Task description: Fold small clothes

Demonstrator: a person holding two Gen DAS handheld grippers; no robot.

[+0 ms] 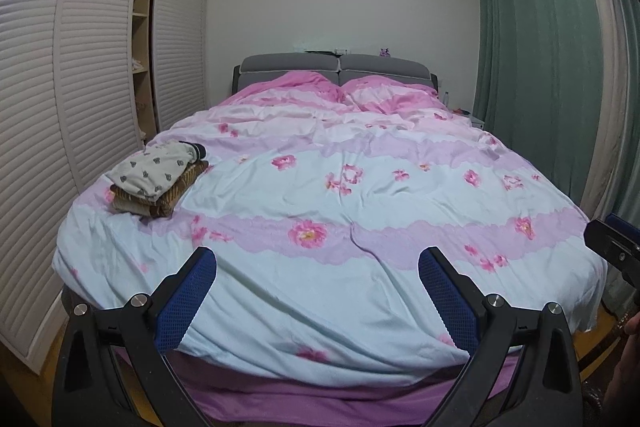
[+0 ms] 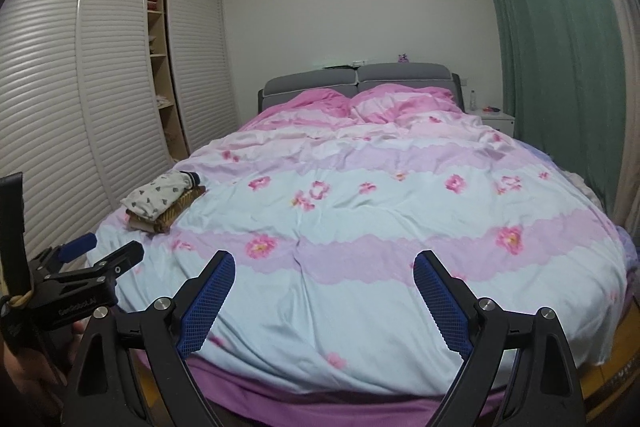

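Note:
A small stack of folded clothes (image 1: 156,183) lies on the left side of the bed, a white piece with grey hearts on top and brown striped pieces under it; it also shows in the right wrist view (image 2: 164,203). My left gripper (image 1: 318,259) is open over the foot of the flowered duvet (image 1: 360,195), with nothing between its blue pads. My right gripper (image 2: 325,261) is also open and empty above the duvet (image 2: 380,207). Each gripper appears at the edge of the other's view: the right gripper (image 1: 612,231) and the left gripper (image 2: 108,247). Both are well short of the stack.
A louvred wardrobe (image 1: 80,87) with an open shelf gap runs along the left wall. Green curtains (image 1: 540,47) hang on the right. A grey headboard (image 1: 336,69) and a white nightstand (image 2: 498,121) stand at the far end. A person's hand (image 2: 24,379) holds the left gripper.

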